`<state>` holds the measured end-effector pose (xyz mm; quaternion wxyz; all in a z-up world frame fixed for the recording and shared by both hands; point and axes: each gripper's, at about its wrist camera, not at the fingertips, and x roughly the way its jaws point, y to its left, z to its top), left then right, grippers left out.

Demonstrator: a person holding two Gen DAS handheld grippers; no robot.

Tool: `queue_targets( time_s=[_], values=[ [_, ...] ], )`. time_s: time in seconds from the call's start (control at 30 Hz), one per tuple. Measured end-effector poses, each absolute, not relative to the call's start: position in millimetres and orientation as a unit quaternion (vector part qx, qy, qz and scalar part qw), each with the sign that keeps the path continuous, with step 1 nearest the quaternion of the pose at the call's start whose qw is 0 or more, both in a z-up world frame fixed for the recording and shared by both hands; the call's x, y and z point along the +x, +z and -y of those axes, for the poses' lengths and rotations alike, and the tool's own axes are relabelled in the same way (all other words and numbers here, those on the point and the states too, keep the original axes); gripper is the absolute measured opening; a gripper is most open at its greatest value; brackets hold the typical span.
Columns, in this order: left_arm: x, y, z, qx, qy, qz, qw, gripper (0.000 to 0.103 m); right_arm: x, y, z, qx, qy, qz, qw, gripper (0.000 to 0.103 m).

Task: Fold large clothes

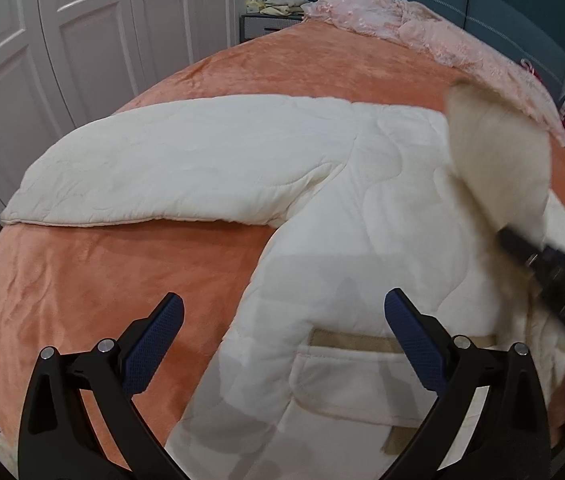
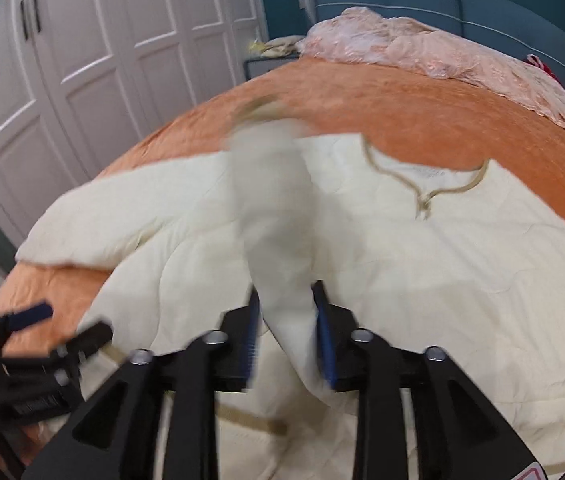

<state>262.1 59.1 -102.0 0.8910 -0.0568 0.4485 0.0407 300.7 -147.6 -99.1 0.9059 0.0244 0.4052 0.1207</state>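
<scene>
White panelled wardrobe doors (image 1: 82, 40) close off the left of the room, a teal headboard (image 2: 422, 4) the far end, and between them stands the bed (image 1: 82, 280) under an orange plush cover, with a pink ruffled throw (image 1: 402, 24) bunched at its head.

Task item: a large cream quilted garment (image 1: 342, 208) lies flat on the bed, neckline (image 2: 426, 188) toward the headboard, hem and a tan-trimmed pocket (image 1: 346, 368) toward me. Its one spread sleeve (image 1: 170, 168) runs long-axis across the bed, out to the left toward the wardrobe.

My right tool (image 2: 288, 336) has the other sleeve (image 2: 274, 208) between its fingers. I have no earlier picture; the pads (image 2: 324, 340) stand partly apart on either side of the cloth, and through the blur I cannot tell whether they press on it. That sleeve rises from the tool and points away over the garment's body, so I judge it is being laid inward across the chest.

My left tool (image 1: 282, 324) is spread wide and holds nothing; it hangs over the garment's left edge near the pocket, angled down.

Governing relation: the spread sleeve lies left and ahead of my left tool, well apart from the right one. I judge the left hand the nearer, and a fold of that sleeve would have to travel rightward along its own length, onto the body.
</scene>
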Motion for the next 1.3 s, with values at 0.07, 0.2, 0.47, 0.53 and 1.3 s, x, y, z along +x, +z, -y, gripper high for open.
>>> queue_targets(
  time_s=[0.07,0.2,0.47,0.53,1.3],
  values=[
    [266.3,-96.5,-59.7,-0.073,0.027,-0.443,0.893,0.098,294.5,-102.9,138.1,0.020,0.128,-0.408,0.904,0.043],
    [279.1,-89.7,-58.5,-0.117,-0.006,-0.448,0.886,0.098,264.4,-94.3,143.6,0.027,0.138,-0.393,0.909,0.050],
    [313.0,-113.4,-25.6,-0.209,-0.079,-0.507,0.833,0.098,210.5,-80.3,277.5,0.135,0.000,-0.379,0.916,0.059],
    [316.5,-120.8,-15.6,-0.233,-0.095,-0.519,0.816,0.098,201.2,-84.6,314.4,0.166,-0.036,-0.380,0.909,0.059],
    [312.5,-120.4,-8.5,-0.133,-0.064,-0.479,0.865,0.007,219.4,-92.5,402.6,0.265,-0.104,-0.311,0.907,0.008]
  ],
)
